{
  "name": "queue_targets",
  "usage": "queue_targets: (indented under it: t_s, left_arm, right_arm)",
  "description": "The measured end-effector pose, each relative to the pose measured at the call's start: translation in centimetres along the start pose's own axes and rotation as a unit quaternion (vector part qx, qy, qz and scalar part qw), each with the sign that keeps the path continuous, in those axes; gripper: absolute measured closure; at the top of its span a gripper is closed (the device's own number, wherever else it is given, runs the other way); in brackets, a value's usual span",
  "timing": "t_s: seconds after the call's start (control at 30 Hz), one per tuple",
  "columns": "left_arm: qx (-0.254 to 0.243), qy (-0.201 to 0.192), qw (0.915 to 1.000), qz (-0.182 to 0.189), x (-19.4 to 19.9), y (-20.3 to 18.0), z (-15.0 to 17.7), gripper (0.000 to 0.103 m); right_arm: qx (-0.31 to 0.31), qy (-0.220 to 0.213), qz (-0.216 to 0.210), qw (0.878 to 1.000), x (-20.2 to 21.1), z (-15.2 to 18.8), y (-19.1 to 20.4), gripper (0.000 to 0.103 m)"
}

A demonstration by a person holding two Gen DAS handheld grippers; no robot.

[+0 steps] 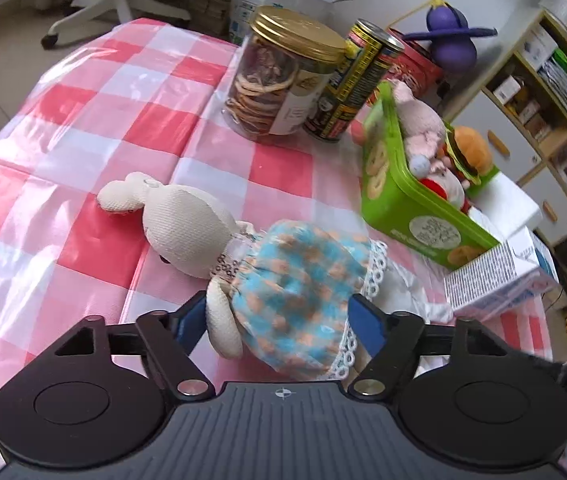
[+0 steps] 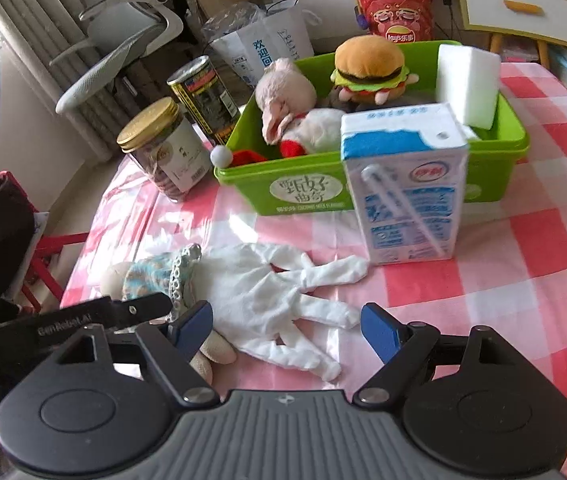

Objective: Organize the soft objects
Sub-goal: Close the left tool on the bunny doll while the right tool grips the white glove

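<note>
A cream rabbit doll (image 1: 187, 228) in a blue-and-orange dress lies on the checked tablecloth. My left gripper (image 1: 279, 324) is open, its blue fingers either side of the doll's dress, with no squeeze visible. In the right wrist view the doll (image 2: 155, 276) lies at the left beside a white cloth glove (image 2: 279, 300). My right gripper (image 2: 287, 330) is open and empty just above the glove. A green bin (image 2: 303, 196) holds a pink plush (image 2: 283, 100), a burger plush (image 2: 369, 66) and a white sponge block (image 2: 467, 80). The bin also shows in the left wrist view (image 1: 395, 200).
A milk carton (image 2: 403, 184) stands in front of the bin. A gold-lidded jar (image 1: 279, 76) and a black-and-yellow can (image 1: 355, 80) stand beyond the doll. A red bucket (image 2: 395, 12), shelves and an office chair lie beyond the table.
</note>
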State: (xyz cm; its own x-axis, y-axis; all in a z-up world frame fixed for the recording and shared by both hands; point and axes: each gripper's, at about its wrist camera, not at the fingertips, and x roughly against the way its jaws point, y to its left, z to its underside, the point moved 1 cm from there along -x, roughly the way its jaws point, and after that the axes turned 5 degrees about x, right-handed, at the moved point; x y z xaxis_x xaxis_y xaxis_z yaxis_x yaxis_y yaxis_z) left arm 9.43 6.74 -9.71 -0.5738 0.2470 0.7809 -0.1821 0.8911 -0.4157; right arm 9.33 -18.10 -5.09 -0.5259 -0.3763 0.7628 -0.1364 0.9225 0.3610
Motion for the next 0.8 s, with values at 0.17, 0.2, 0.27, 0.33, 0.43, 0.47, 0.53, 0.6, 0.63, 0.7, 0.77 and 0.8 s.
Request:
queue_targets:
  t_s: [0.17,0.2,0.27,0.33,0.43,0.47,0.53,0.6,0.63,0.7,0.77,0.8]
  left_arm:
    - [0.012,0.009,0.9999,0.000,-0.8,0.7,-0.2,0.055]
    - [0.012,0.010,0.9999,0.002,-0.9,0.7,-0.3,0.058]
    - [0.001,0.015,0.9999,0.003,-0.9,0.7,-0.4,0.066]
    - [-0.013,0.025,0.9996,0.003,-0.8,0.7,-0.6,0.069]
    - [-0.035,0.039,0.9986,0.000,-0.3,0.9,-0.6,0.074]
    - [-0.044,0.044,0.9981,-0.001,-0.1,1.1,-0.6,0.075]
    - [-0.065,0.051,0.9966,0.000,0.5,1.4,-0.5,0.082]
    - [-0.086,0.058,0.9947,-0.001,1.2,1.9,-0.3,0.091]
    - [-0.096,0.060,0.9935,-0.004,1.5,2.1,-0.2,0.092]
    - [-0.116,0.066,0.9909,-0.013,2.0,2.8,0.1,0.094]
    - [-0.127,0.070,0.9892,-0.021,2.5,3.4,0.3,0.094]
    - [-0.131,0.069,0.9887,-0.025,2.7,3.7,0.4,0.094]
  right_arm:
    - [0.017,0.010,0.010,1.000,-2.2,0.4,1.1,0.046]
    - [0.024,0.009,0.011,1.000,-2.5,0.5,1.4,0.047]
    - [0.033,0.009,0.014,0.999,-3.3,0.6,2.1,0.049]
    - [0.041,0.015,0.021,0.999,-4.1,0.7,2.5,0.064]
    - [0.074,0.013,0.036,0.997,-4.7,0.9,3.4,0.084]
    - [0.084,0.016,0.037,0.996,-4.8,1.0,3.6,0.092]
    - [0.081,0.023,0.030,0.996,-4.7,1.0,3.6,0.103]
    - [0.063,0.040,0.018,0.997,-4.7,1.0,3.1,0.103]
    - [0.059,0.046,0.016,0.997,-4.5,1.1,2.9,0.103]
    - [0.055,0.059,0.017,0.997,-4.0,1.3,2.6,0.103]
    - [0.040,0.076,0.014,0.996,-3.5,1.6,2.3,0.103]
    - [0.035,0.085,0.012,0.996,-3.3,1.7,2.3,0.103]
